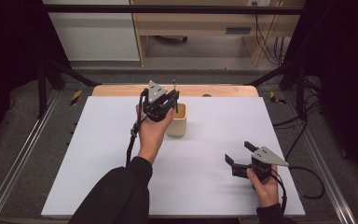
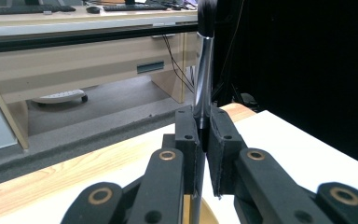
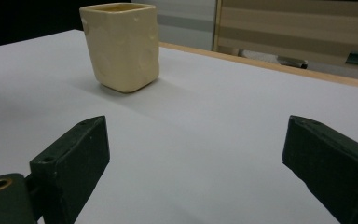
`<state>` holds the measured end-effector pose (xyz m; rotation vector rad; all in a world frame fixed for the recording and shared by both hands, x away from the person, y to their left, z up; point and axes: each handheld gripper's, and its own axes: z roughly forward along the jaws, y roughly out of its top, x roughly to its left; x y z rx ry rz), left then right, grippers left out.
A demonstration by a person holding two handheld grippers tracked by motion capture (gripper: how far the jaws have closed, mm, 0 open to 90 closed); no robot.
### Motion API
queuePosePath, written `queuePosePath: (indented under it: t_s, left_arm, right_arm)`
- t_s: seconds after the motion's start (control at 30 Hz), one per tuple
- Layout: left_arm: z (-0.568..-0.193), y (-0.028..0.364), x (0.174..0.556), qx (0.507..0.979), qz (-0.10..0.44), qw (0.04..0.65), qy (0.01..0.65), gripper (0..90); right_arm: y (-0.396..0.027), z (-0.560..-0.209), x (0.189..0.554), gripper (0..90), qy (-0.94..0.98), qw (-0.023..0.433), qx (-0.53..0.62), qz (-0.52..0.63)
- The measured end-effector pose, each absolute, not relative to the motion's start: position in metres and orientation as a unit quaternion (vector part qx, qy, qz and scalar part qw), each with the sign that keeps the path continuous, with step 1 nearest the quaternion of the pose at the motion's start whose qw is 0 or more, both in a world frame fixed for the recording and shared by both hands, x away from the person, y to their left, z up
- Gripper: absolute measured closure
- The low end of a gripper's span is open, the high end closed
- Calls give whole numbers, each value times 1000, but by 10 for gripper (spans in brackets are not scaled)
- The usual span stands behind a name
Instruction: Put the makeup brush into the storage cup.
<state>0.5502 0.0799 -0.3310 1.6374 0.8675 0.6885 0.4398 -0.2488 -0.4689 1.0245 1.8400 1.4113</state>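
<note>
Black fingers of the left gripper (image 2: 204, 140) clench a slim metal-handled brush (image 2: 203, 79) upright, right over the cream cup (image 1: 177, 120).
Lowering it straight, clear of the rim, looks wisest; the brush's lower end is hidden behind the fingers. Right gripper (image 3: 193, 163) rests released on the white counter (image 1: 214, 126), well apart.
</note>
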Motion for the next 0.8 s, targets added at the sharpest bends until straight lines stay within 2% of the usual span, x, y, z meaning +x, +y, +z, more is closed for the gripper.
queuePosePath:
  t_s: [0.8]
  left_arm:
    - [-342,72,556,699,299,540,360,835]
  right_arm:
    - [-249,-469,440,76,694,290,382,536]
